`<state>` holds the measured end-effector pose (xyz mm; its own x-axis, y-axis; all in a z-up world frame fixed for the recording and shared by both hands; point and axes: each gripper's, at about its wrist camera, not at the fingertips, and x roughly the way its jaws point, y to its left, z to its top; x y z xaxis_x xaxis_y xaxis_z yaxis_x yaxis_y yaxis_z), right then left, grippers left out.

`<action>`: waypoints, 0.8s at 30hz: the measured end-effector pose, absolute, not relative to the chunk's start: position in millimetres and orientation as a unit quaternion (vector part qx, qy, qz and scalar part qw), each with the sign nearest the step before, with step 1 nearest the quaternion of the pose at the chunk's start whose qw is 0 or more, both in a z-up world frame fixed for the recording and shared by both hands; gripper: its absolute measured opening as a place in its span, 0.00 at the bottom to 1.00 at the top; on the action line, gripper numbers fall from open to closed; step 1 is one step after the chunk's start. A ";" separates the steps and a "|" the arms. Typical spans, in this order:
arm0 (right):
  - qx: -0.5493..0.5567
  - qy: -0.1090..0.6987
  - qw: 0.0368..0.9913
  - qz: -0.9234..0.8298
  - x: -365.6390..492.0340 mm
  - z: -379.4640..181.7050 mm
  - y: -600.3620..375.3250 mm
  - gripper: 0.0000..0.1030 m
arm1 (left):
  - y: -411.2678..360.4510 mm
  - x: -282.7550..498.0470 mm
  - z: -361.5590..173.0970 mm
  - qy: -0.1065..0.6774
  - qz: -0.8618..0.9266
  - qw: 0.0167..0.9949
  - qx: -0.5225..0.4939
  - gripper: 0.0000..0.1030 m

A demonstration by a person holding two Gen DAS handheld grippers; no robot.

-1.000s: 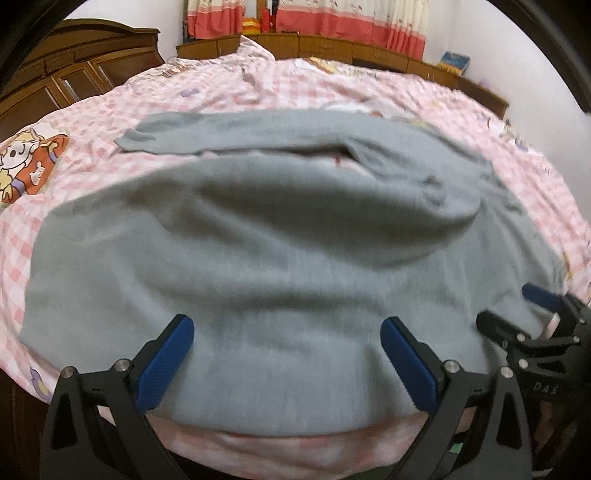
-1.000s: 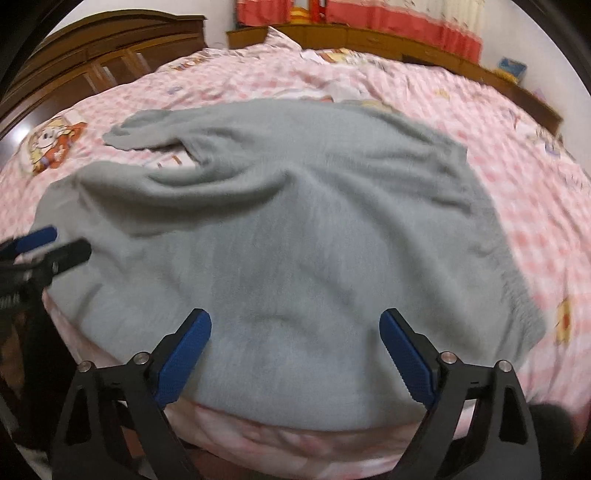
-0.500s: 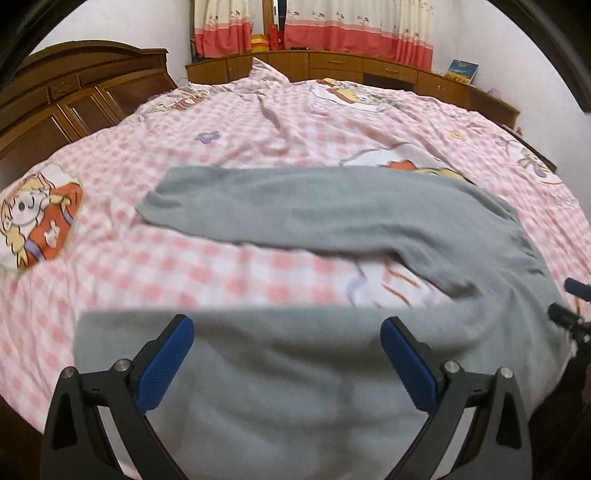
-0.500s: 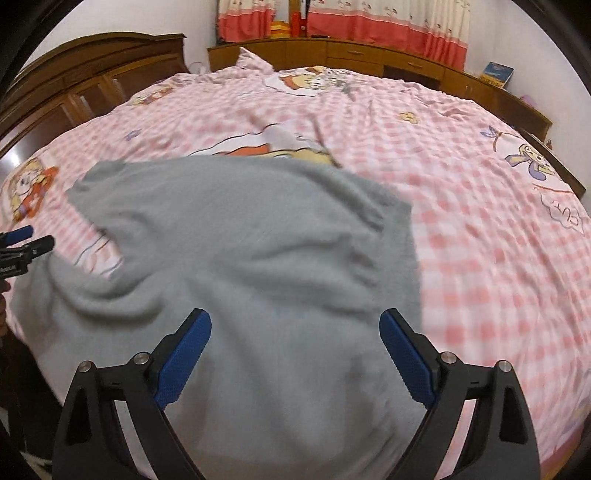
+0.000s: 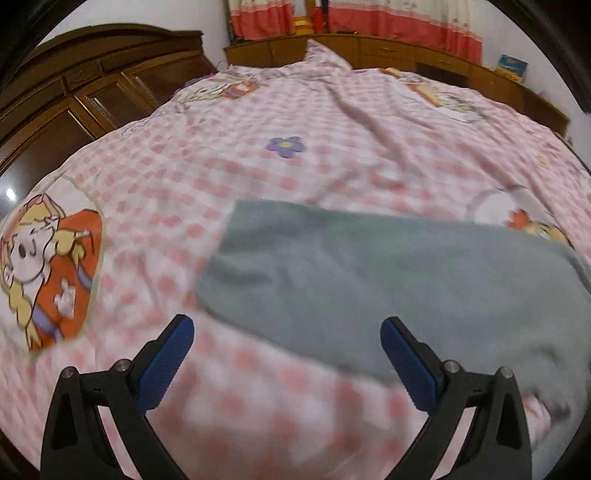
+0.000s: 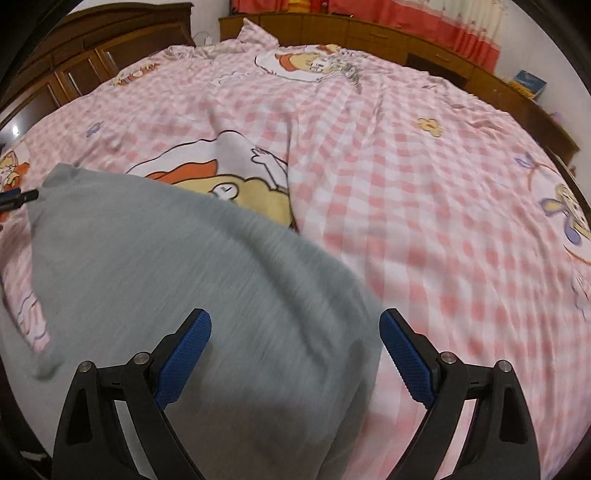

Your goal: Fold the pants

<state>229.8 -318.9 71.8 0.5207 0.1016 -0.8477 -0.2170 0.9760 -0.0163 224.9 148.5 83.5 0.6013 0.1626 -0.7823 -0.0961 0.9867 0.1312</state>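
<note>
Grey pants [image 5: 388, 273] lie spread on a pink checked bedspread [image 5: 295, 122]. In the left wrist view one leg stretches from the right edge to a hem near the centre. My left gripper [image 5: 286, 354] is open and empty, above the sheet just before that leg's near edge. In the right wrist view the pants [image 6: 166, 280] fill the lower left. My right gripper [image 6: 295, 354] is open and empty over the pants' right edge. The tip of the left gripper [image 6: 16, 197] shows at the far left by the fabric's corner.
The bed [image 6: 424, 184] has cartoon prints. A dark wooden wardrobe [image 5: 74, 99] stands at the left. A low wooden cabinet [image 5: 424, 55] with red curtains [image 5: 388, 22] above it runs along the far wall. A blue box [image 5: 511, 66] sits on the cabinet at the right.
Both grippers have moved forward over the bed, so the pants sit lower in each view. The near pants leg has dropped out of the left view, leaving sheet between the fingers.
</note>
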 end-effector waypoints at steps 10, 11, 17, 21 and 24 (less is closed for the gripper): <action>-0.076 0.522 0.834 0.164 298.0 32.0 -300.7 0.87 | 200.5 318.2 56.0 0.460 0.103 0.882 -0.017 1.00; -0.079 0.521 0.833 0.166 298.2 30.0 -300.4 0.88 | 201.3 322.3 54.0 0.462 0.103 0.881 -0.017 1.00; -0.073 0.537 0.824 0.163 302.1 24.8 -302.2 0.89 | 195.7 341.8 34.9 0.477 0.101 0.873 0.012 0.96; -0.069 0.543 0.824 0.146 298.7 29.9 -292.0 0.76 | 186.4 343.9 31.0 0.473 0.079 0.878 0.011 0.81; -0.103 0.540 0.822 0.150 291.2 37.4 -286.5 0.48 | 180.4 342.9 35.1 0.464 0.064 0.884 0.007 0.49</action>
<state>291.2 -286.5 37.4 0.3713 0.1346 -0.9187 -0.3569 0.9341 -0.0073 342.9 180.4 35.1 0.5613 0.1189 -0.8190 -0.1058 0.9918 0.0715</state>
